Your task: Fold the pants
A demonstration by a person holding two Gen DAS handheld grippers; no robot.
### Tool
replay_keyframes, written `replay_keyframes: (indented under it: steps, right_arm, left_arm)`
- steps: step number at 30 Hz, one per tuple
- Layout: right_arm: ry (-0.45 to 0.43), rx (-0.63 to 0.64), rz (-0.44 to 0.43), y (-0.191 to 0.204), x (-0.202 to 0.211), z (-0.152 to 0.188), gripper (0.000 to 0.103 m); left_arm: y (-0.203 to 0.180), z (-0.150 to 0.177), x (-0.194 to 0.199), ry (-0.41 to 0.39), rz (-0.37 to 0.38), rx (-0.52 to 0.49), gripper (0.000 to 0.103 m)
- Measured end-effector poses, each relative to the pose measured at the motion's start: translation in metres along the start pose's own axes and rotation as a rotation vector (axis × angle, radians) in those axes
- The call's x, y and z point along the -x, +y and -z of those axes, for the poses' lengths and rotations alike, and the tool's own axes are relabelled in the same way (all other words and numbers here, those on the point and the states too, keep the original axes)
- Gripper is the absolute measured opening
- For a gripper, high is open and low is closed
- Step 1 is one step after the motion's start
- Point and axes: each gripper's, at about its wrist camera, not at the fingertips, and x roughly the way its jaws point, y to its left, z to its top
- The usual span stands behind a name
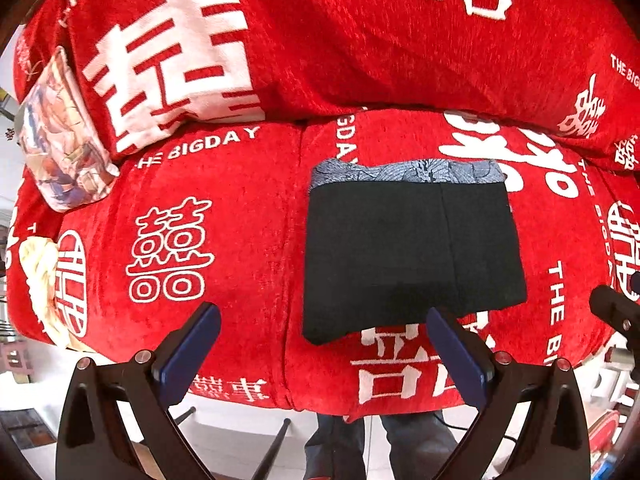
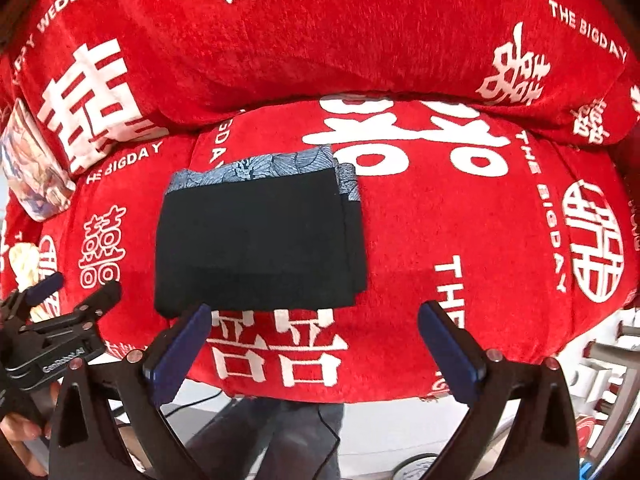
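Observation:
The black pants [image 1: 412,256] lie folded into a flat rectangle on the red sofa seat [image 1: 240,216], with a blue-grey patterned waistband [image 1: 404,174] along the far edge. They also show in the right wrist view [image 2: 256,240], with stacked layers at their right edge. My left gripper [image 1: 322,314] is open and empty, above the seat's front edge, its right finger just short of the pants' near edge. My right gripper [image 2: 314,312] is open and empty, just in front of the pants. The left gripper also shows in the right wrist view [image 2: 76,286].
The sofa's backrest [image 1: 360,40] with white characters rises behind the seat. A printed cushion [image 1: 60,132] leans at the left end, above a pale cloth [image 1: 36,272]. The person's legs [image 2: 280,436] and the floor lie below the seat's front edge.

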Motion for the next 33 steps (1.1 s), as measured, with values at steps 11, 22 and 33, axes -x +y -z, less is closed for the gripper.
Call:
replay_keyframes:
  steps: [11,22,33]
  right_arm:
    - [-0.064,-0.089,0.080,0.006,0.033,0.019,0.103]
    - [-0.079,-0.117,0.099,0.014,0.053,0.044,0.103]
    - [-0.106,-0.028,0.114,0.005,0.065,0.028,0.103]
  left_arm:
    - [0.012,0.020,0.023,-0.044,0.029,-0.038,0.103]
    - [0.017,0.031,0.053,-0.096,0.043,-0.082,0.103]
    - [-0.012,0.017,0.061,-0.095,0.021,-0.032,0.103]
